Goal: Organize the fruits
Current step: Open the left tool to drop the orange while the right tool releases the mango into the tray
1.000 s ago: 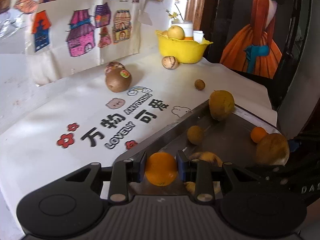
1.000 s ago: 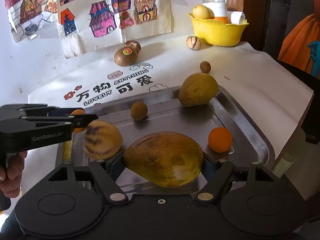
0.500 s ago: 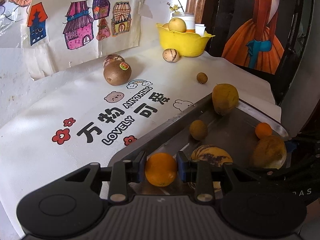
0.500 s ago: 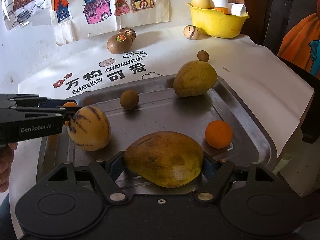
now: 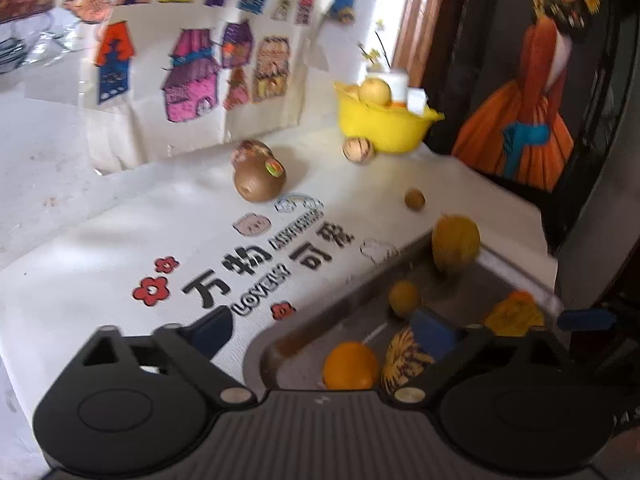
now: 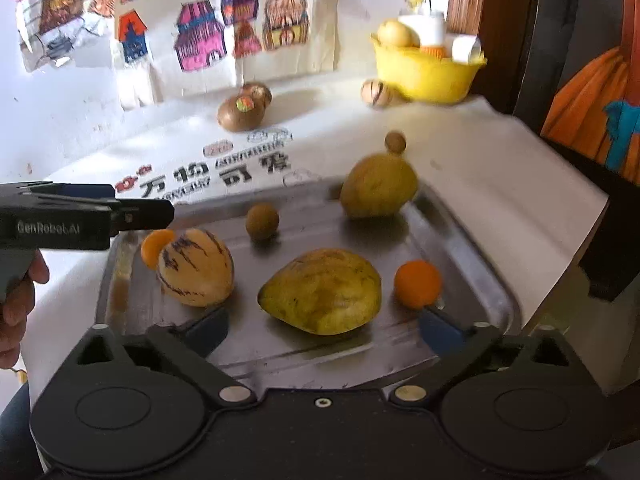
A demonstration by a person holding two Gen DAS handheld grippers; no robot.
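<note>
Released from both grippers, orange [image 5: 351,365] and mango [image 6: 320,291] rest on tray [image 6: 472,240]; left gripper [image 5: 322,332] and right gripper [image 6: 322,330] opening, empty; mango's narrow end points left.

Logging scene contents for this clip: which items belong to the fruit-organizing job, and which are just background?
Job:
metal tray
mango
striped melon
orange
kiwi, not on the tray
left gripper and right gripper, jaws opening

Background:
yellow bowl
house drawings
printed tablecloth
</note>
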